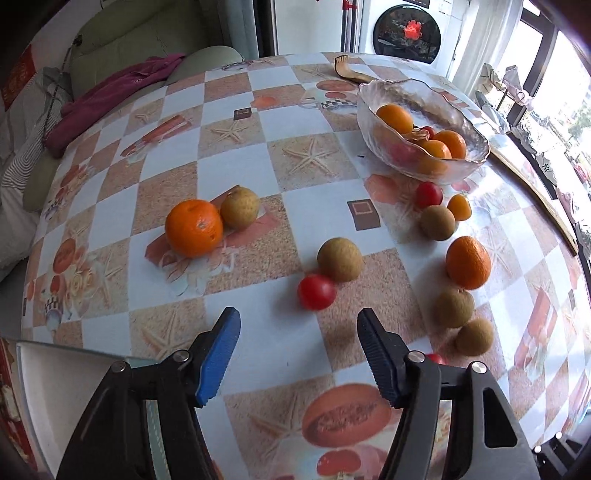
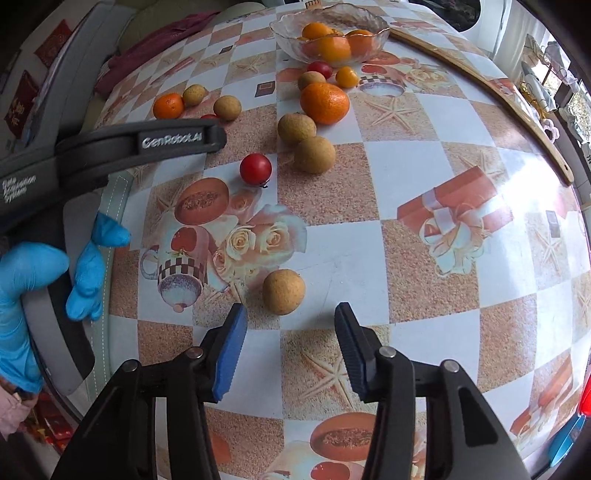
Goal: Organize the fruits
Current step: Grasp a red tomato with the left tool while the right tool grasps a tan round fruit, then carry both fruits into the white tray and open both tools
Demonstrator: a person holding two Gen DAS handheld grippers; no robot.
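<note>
right wrist view has the right hand-held gripper (image 2: 290, 317) wide open and empty, lined up just short of a brown fruit (image 2: 283, 291) on the worktop (image 2: 424, 177), likely next for the glass bowl (image 2: 376, 31). only left wrist view shows the left hand-held gripper (image 1: 297, 325) equally open, near a tomato (image 1: 317, 291).

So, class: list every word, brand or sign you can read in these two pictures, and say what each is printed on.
"GenRobot.AI": on the black arm of the left gripper's body.
"Data Acquisition System", roughly: small and tilted, on the same body.
Red hangings at the left edge: gold characters, too blurred to read.
</note>
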